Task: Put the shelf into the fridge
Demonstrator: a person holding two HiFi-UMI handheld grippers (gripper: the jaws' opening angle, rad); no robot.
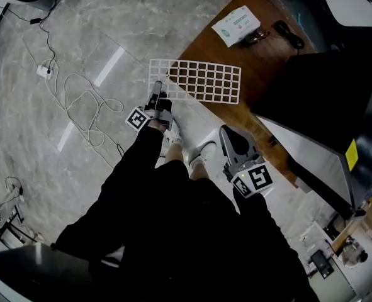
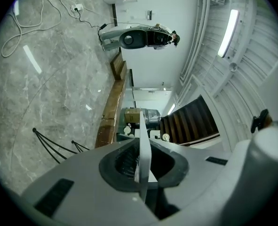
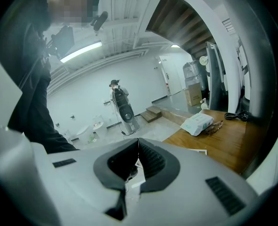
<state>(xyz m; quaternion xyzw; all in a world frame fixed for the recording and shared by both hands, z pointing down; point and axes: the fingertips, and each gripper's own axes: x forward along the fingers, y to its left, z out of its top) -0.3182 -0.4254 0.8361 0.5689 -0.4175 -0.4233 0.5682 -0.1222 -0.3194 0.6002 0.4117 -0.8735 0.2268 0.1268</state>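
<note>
**One wire shelf being clamped at its edge by the left tool**

Two tools, one shelf and one packet are being shown. The shelf (image 1: pixel 198 80) is being seen as a flat white wire grid of small rectangular cells inside a thin frame. It is lying partly on the brown wooden worktop (image 1: pixel 264 65), with its 9 o'clock end hanging over the grey marble floor (image 1: pixel 110 30).

The left tool (image 1: pixel 157 93) is being held at the shelf's 7 o'clock corner. In the left gripper view the shelf (image 2: pixel 144 147) is being seen edge-on as a thin white strip, and the left tool (image 2: pixel 141 166) is being clenched on it.

The right tool (image 1: pixel 224 131) is being held at 4 o'clock from the left tool, clear of the shelf. In the right gripper view the right tool (image 3: pixel 138 166) is being kept clenched with nothing between its jaws.

The white packet (image 1: pixel 236 25) with green print is lying on the worktop at 1 o'clock from the shelf; its writing is too small to be read.
</note>
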